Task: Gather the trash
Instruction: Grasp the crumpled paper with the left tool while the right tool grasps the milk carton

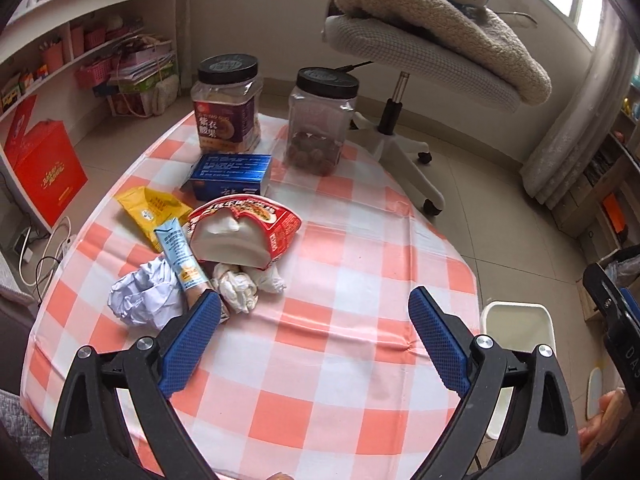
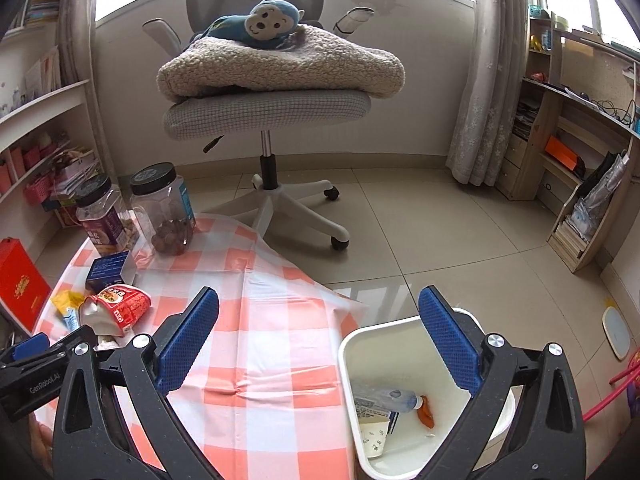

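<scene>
On the checked table lies a heap of trash: a crushed red noodle cup, a yellow wrapper, a light blue tube, crumpled paper and white tissue wads. My left gripper is open and empty, its left finger beside the tube's end and the tissues. My right gripper is open and empty above the table edge and the white bin. The bin holds a plastic bottle, a paper cup and an orange scrap. The noodle cup also shows in the right wrist view.
Two black-lidded jars and a blue box stand at the table's far side. An office chair with a blanket and plush toy stands beyond. Shelves line the left wall; the bin stands right of the table.
</scene>
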`<state>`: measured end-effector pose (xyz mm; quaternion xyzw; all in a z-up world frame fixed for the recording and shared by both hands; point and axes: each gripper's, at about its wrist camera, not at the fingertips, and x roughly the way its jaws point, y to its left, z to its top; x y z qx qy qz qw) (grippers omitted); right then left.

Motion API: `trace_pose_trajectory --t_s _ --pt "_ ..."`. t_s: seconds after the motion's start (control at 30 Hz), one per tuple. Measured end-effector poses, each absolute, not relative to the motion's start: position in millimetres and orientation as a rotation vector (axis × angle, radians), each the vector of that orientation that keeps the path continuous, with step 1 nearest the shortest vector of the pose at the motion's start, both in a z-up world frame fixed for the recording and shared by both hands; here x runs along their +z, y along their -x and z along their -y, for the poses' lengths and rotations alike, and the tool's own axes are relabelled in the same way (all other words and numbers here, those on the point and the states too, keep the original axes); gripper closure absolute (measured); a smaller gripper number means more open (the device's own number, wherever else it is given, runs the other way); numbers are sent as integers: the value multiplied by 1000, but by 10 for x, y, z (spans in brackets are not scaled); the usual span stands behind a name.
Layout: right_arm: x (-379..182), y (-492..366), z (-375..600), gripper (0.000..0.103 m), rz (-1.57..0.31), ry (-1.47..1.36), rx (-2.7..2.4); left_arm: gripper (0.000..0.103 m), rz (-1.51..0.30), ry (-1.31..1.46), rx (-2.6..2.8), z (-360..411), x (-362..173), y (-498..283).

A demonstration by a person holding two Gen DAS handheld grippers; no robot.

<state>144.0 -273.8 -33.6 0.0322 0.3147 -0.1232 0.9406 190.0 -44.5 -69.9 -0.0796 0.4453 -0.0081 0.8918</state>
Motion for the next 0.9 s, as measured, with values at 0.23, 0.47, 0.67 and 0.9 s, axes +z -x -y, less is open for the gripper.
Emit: trace_pose_trajectory --t_s 0.23,0.47,0.67,0.9 --pt "-478 -1625 2240 7 -688 2 -180 11 -1058 255 120 -373 -1020 -2046" --pt "-611 -1762 1919 7 -724 51 -137 17 -1183 429 85 -948 -1482 -2209" --pt "-701 -1879 1767 7 -752 58 -100 35 -1215 528 51 -1100 -1732 -2273" --pt "-879 -1976 1470 7 -781 107 -16 60 -1197 557 -61 -1070 -1596 -2264"
